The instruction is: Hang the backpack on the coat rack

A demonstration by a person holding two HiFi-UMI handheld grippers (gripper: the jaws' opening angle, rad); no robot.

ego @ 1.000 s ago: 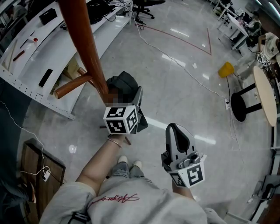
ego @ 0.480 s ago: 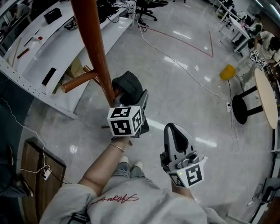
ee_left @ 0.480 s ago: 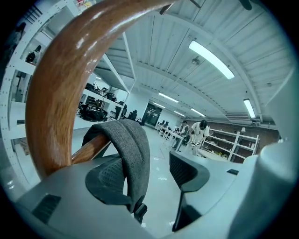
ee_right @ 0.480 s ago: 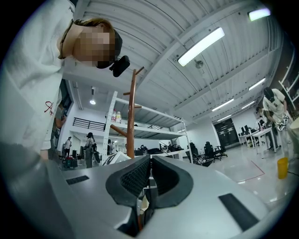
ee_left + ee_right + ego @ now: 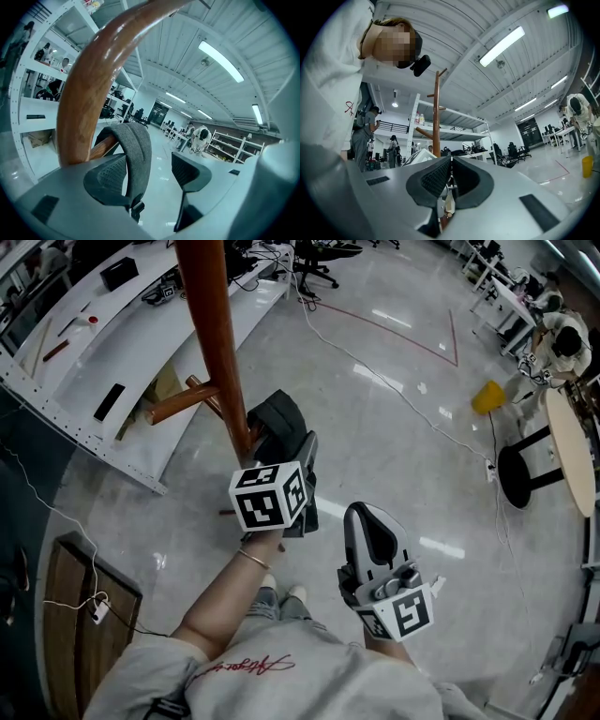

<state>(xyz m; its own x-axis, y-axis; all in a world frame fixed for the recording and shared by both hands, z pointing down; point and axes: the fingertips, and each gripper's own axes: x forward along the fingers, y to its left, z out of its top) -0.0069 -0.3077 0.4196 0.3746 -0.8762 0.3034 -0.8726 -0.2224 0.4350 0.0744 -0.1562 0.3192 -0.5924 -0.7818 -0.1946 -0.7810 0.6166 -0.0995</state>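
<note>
The left gripper (image 5: 151,172) has just been opening its jaws. They now stand released, with the grey backpack strap (image 5: 137,150) loose between them, looped over a peg (image 5: 106,146) of the coat rack (image 5: 216,343). The backpack (image 5: 272,420) hangs at this gripper's 12 o'clock. The right gripper (image 5: 450,177), at its 4 o'clock, is clenched on nothing.

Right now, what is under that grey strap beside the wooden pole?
A wooden peg of the coat rack passes under the strap; the strap covers the peg's tip, so its end cannot be seen.
</note>
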